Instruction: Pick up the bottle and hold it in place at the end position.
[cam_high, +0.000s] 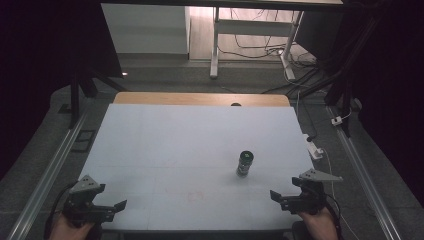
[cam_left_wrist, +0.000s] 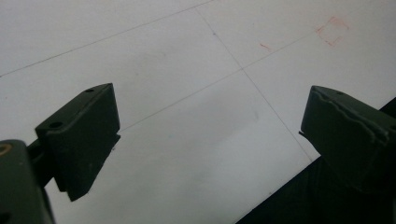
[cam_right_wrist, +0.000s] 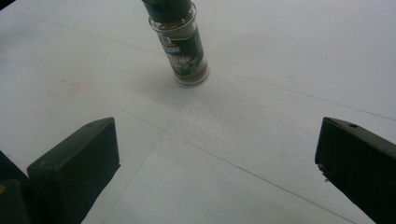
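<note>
Glass spice jar (cam_high: 245, 163) stands upright on the white surface (cam_high: 165, 150), ahead and slightly left of the right hand-held gripper (cam_high: 285, 196), the nearer one; both hand-held grippers released, left hand-held gripper (cam_high: 112, 209) well apart.

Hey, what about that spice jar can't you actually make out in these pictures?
- Jar cap: cut off by the top edge of the right gripper view.
- Label wording: too blurred in the right gripper view, too small in the high view.
- Contents: a dark fill shows through the glass; what spice it is, unclear.
- Jar's far side: hidden in both views.
</note>
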